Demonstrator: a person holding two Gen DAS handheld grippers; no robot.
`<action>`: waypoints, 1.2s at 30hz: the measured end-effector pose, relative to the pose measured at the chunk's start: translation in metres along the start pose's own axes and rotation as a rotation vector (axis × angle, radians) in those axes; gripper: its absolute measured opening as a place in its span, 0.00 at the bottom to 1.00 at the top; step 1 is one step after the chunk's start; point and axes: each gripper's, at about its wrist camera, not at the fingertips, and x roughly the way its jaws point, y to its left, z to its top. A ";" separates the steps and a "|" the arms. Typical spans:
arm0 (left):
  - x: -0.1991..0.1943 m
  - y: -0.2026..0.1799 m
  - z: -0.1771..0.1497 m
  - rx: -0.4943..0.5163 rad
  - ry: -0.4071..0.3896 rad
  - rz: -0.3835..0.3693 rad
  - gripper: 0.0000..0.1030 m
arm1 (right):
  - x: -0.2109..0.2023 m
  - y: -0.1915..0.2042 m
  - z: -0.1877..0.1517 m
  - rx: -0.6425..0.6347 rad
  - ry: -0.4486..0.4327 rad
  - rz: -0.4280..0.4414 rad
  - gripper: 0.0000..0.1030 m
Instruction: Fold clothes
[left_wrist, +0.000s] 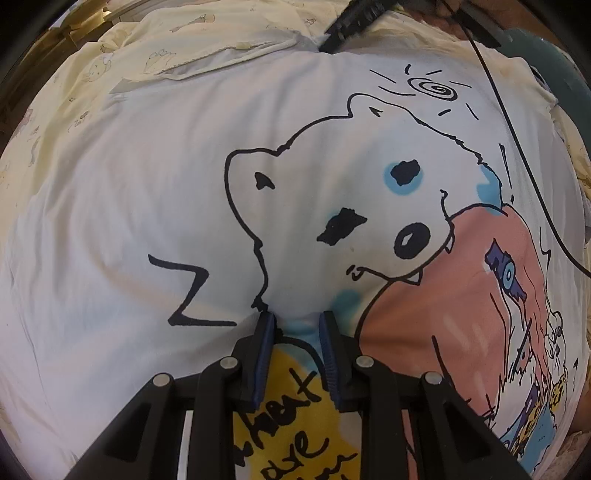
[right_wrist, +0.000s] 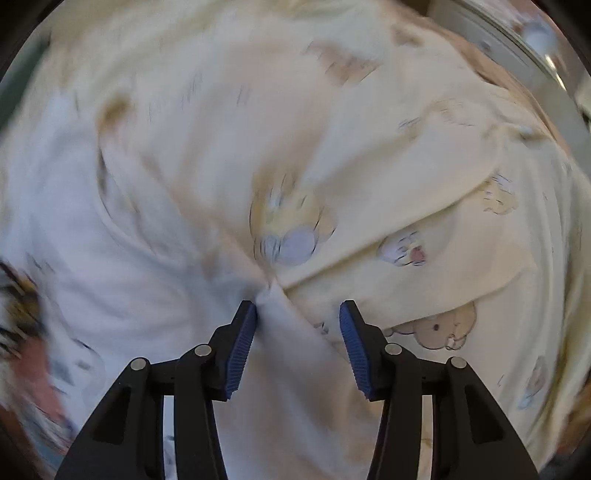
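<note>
Shirt (left_wrist: 155, 192) between left jaws, white fold between parted right jaws

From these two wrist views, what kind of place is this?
Probably a bedroom: a white cartoon T-shirt lies spread on pale yellow bear-print bedding, apparently a bed. Little else of the room shows.

left gripper (left_wrist: 297, 319): pointing down, jaws narrowly apart | right gripper (right_wrist: 297, 314): pointing down, jaws parted wide
</note>
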 end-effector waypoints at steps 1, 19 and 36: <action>0.000 0.000 0.000 0.000 0.001 0.000 0.25 | 0.001 0.007 0.000 -0.035 0.004 -0.007 0.24; -0.004 -0.015 0.001 0.000 -0.010 -0.004 0.25 | -0.061 0.036 -0.033 -0.109 -0.187 0.198 0.09; 0.010 -0.012 -0.015 -0.001 -0.017 -0.011 0.25 | -0.058 0.027 -0.036 -0.080 -0.210 0.312 0.16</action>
